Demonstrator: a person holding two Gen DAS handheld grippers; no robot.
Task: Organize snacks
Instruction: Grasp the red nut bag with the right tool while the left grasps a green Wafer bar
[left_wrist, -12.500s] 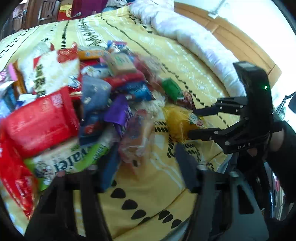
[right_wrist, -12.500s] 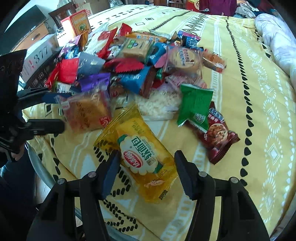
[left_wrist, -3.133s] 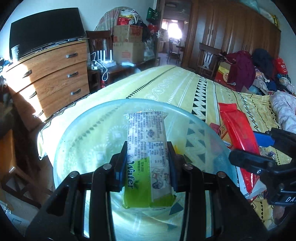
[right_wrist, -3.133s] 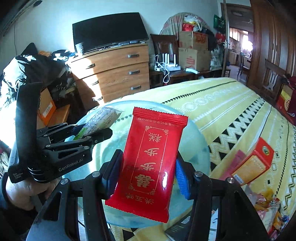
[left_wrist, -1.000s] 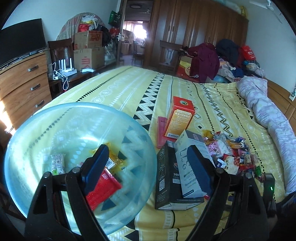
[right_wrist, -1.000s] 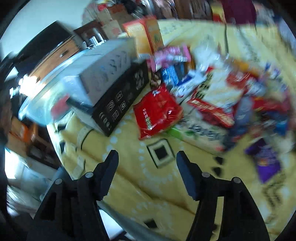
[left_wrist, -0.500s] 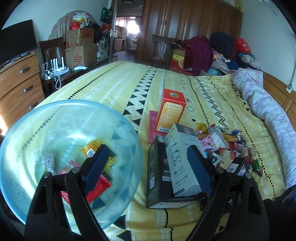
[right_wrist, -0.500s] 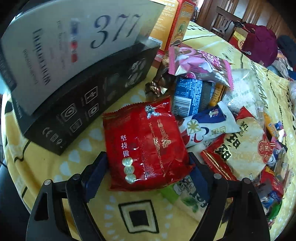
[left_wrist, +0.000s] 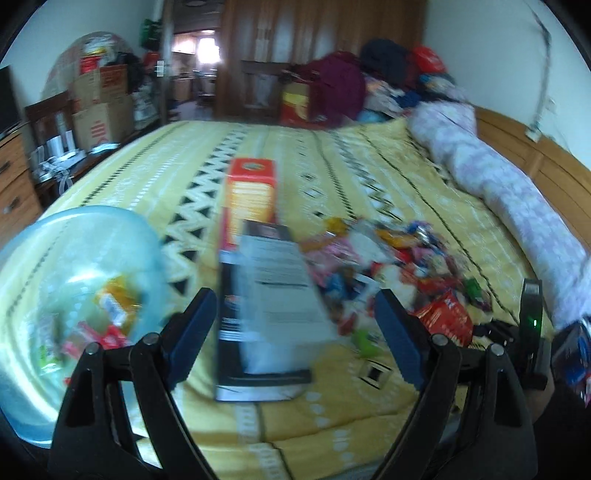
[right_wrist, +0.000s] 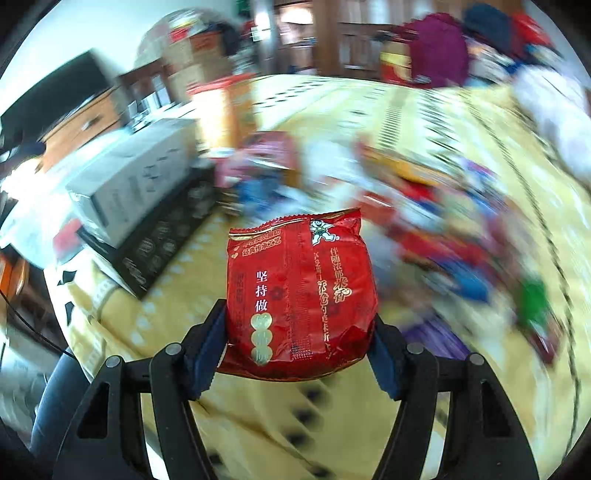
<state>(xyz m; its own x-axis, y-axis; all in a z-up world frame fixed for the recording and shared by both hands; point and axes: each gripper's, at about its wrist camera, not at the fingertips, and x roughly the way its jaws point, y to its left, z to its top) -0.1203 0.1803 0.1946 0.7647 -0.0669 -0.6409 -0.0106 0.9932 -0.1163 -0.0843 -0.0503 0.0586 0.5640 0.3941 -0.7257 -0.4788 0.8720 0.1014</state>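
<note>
Right wrist: snack pile (right_wrist: 443, 221) blurred.

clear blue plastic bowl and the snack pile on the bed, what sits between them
In the left wrist view, stacked long boxes, grey-white box on black box, lie between the clear blue plastic bowl and snack pile.

Glossy red foil packet (right_wrist: 299, 295); translucent plastic bowl (left_wrist: 74, 236).
</note>
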